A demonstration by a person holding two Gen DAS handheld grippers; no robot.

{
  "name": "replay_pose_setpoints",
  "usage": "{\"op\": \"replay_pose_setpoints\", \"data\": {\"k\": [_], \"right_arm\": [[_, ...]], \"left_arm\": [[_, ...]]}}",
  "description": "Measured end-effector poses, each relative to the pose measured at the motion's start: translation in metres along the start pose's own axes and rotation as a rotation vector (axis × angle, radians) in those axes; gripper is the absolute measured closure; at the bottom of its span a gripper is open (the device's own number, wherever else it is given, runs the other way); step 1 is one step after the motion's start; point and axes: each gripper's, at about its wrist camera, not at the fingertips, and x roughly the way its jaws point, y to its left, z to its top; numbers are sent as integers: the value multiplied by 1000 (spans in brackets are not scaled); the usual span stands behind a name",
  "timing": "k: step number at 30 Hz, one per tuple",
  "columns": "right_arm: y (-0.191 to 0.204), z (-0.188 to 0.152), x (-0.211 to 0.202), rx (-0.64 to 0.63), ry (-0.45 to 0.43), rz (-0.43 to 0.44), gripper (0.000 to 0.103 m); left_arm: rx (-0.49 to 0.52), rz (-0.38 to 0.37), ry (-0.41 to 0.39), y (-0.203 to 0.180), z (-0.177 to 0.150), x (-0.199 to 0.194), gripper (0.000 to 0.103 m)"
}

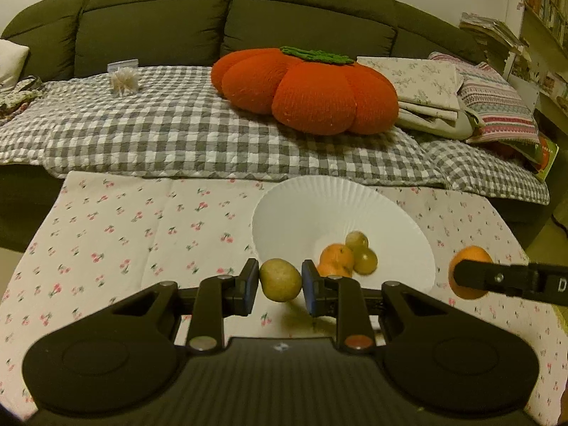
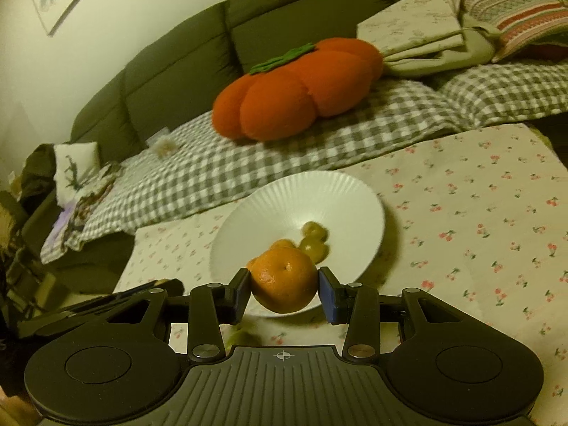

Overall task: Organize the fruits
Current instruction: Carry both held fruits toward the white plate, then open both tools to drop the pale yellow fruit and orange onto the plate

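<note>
Lone "D" on right tongs (image 1: 461, 277)

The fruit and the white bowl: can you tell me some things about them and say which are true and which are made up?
1. The left gripper holds a yellow-green fruit. True.
2. The right gripper holds a banana. False: it holds a mandarin.
3. The white bowl already has fruit in it. True: orange and greenish fruits sit inside.
4. The bowl stands on the checked blanket. False: it stands on the cherry-print cloth.
5. The pumpkin cushion lies on the floor. False: it lies on the checked blanket on the sofa.
</note>
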Motion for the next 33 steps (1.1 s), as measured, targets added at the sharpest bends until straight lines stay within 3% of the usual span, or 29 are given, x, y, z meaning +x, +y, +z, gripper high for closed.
{"op": "replay_pose_setpoints", "data": {"k": [13,21,28,31,33], "right_arm": [[-23,19,47,10,10,-93,63],[-21,13,73,-94,33,-162,63],[-7,8,87,-188,32,-160,63],[-2,5,93,-224,28,-166,62],[-2,5,93,-222,24,-171,62]], "left_arm": [[-38,-63,30,6,10,61,79],[-5,-68,38,-4,4,77,78],[7,-62,30,-6,4,79,78],[2,-66,18,-5,5,77,66],[-7,-70,8,-3,7,73,51]]}}
